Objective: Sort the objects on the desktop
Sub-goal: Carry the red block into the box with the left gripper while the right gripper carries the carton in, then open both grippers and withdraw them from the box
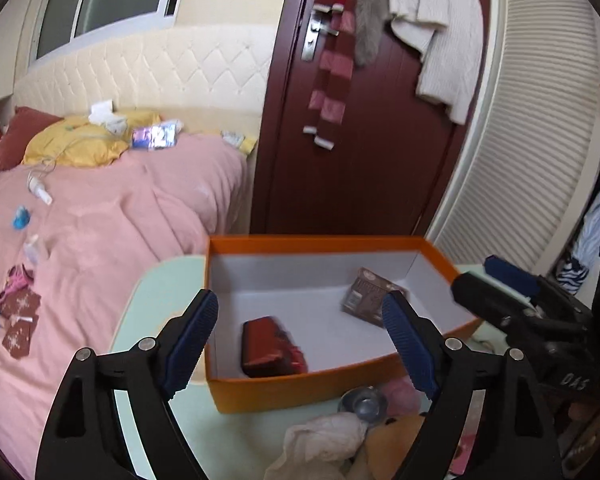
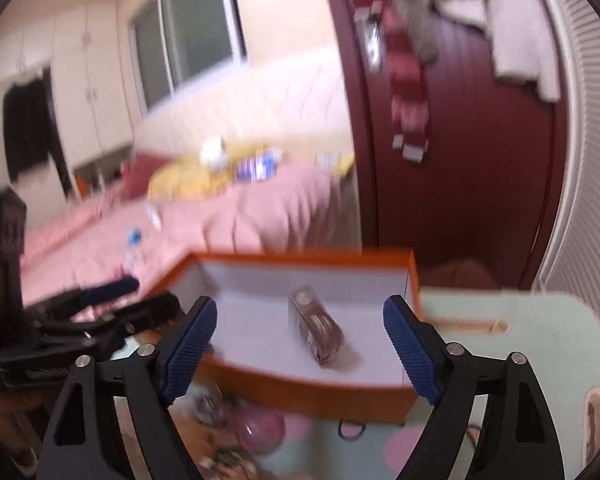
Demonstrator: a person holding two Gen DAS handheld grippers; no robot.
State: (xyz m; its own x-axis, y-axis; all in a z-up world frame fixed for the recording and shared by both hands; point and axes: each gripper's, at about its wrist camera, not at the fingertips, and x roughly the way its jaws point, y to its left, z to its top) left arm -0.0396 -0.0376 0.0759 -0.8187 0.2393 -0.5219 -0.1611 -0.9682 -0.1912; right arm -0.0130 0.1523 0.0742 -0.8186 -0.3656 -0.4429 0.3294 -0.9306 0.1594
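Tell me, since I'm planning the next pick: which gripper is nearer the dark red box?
Left. The left gripper hovers right above the dark red box; the right gripper sits farther right, over the brown carton.

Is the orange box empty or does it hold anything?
Not empty: the orange box holds a red case and a brown carton.

1. We see a pale green bench carrying an orange box.
2. Just before the box lie a white cloth, a yellow plush toy, a round metal piece and a pink item.
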